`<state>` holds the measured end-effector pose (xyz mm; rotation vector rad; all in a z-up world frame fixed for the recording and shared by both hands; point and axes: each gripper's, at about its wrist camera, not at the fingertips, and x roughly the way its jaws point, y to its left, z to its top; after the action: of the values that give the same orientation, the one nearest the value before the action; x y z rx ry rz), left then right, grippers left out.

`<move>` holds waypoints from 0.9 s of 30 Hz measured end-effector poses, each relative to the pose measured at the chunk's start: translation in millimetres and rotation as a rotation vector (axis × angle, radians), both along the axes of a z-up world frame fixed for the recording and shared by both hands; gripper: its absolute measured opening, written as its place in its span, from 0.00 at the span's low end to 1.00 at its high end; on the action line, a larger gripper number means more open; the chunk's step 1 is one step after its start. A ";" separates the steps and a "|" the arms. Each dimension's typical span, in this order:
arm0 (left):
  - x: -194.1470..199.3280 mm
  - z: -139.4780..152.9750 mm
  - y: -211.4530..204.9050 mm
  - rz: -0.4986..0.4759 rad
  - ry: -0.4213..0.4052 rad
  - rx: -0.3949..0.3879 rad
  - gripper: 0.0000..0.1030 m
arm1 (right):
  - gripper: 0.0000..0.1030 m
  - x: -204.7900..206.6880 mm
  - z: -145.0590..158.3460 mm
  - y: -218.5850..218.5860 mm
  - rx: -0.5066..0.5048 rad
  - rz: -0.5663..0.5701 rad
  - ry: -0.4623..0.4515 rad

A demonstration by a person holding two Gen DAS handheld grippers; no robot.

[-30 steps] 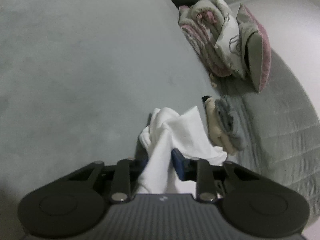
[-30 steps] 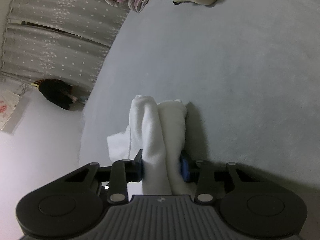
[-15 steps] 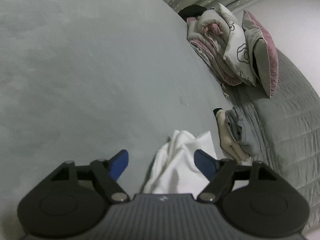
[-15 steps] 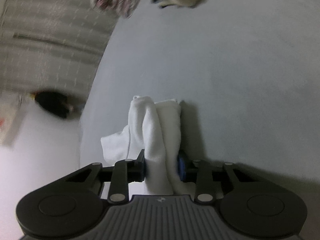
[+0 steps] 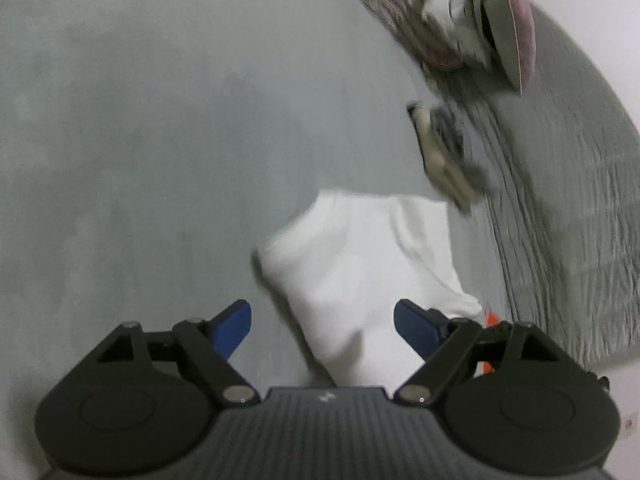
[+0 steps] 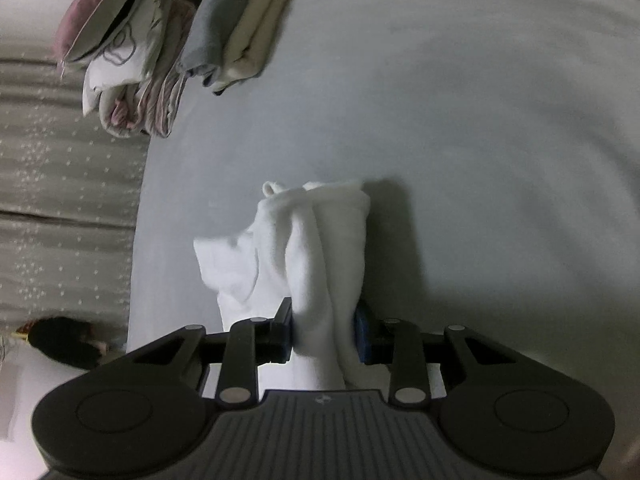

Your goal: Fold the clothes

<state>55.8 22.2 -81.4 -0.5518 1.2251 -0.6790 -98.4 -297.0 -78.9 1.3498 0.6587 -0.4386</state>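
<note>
A white garment (image 5: 360, 276) lies bunched on the grey bed sheet (image 5: 160, 140). My left gripper (image 5: 322, 326) stands over its near end, jaws wide and still opening; the cloth lies between the blue pads without touching them. In the right wrist view the same white garment (image 6: 316, 248) hangs in folds from my right gripper (image 6: 324, 332), whose jaws are shut on a thick fold of it. The cloth's lower part is hidden behind the gripper body.
A stack of folded clothes (image 6: 240, 28), grey and beige, sits further along the bed, the same folded clothes (image 5: 448, 156) showing in the left view. Pink and white pillows (image 5: 452, 12) lie beyond. A grey quilt (image 5: 560, 184) covers the right side. A dotted curtain (image 6: 60, 184) hangs left.
My left gripper let go of the white garment and opened wide, then drew back. My right gripper kept its hold and swung, bringing the folded stack and pillows into its view.
</note>
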 end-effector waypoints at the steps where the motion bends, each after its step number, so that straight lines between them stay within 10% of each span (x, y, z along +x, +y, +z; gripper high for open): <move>1: -3.5 -2.9 -1.1 -0.013 0.008 0.008 0.80 | 0.30 -6.4 1.6 6.0 -0.001 -0.002 0.003; 10: -18.4 -11.0 -7.6 -0.002 -0.011 0.022 0.79 | 0.38 -49.8 2.9 11.8 -0.011 0.116 0.011; 16: -17.0 -18.3 -6.2 0.028 0.023 -0.030 0.71 | 0.63 -65.6 12.8 -18.4 -0.113 0.105 -0.002; 27: -11.6 -26.4 -35.4 -0.018 0.038 -0.042 0.70 | 0.71 -10.6 0.7 -61.6 -0.169 0.340 -0.029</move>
<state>44.1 -13.2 -107.8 -0.5916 1.2554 -0.7133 -108.9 -358.6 -78.2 1.0571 0.7926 -0.1946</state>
